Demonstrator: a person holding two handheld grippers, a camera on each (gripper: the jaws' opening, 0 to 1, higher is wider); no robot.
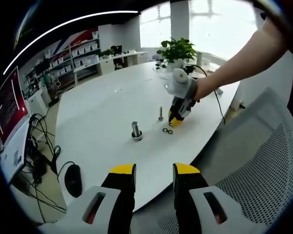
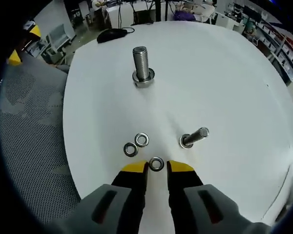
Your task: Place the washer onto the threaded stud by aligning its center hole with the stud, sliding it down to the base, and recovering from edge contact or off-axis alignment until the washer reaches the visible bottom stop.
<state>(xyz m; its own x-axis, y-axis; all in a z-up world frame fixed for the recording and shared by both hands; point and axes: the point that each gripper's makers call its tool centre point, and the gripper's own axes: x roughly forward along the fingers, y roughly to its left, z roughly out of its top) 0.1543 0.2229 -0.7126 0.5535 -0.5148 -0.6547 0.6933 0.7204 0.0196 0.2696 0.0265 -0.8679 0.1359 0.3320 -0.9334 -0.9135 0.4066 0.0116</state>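
White counter (image 1: 97,112) in office, plant (image 1: 177,49) at far edge. Left tongs (image 1: 154,170) apart, off counter edge; right tongs (image 1: 175,119) down by washers (image 1: 167,130), between two studs.

Right gripper view: right tongs (image 2: 156,167) apart, washer (image 2: 156,164) between tips. Two more washers (image 2: 136,145) just beyond. Big stud (image 2: 142,66) upright far ahead; small stud (image 2: 194,138) right.

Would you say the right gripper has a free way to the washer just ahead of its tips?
Probably yes: the washer lies flat between the open right gripper tips, nothing intervening.
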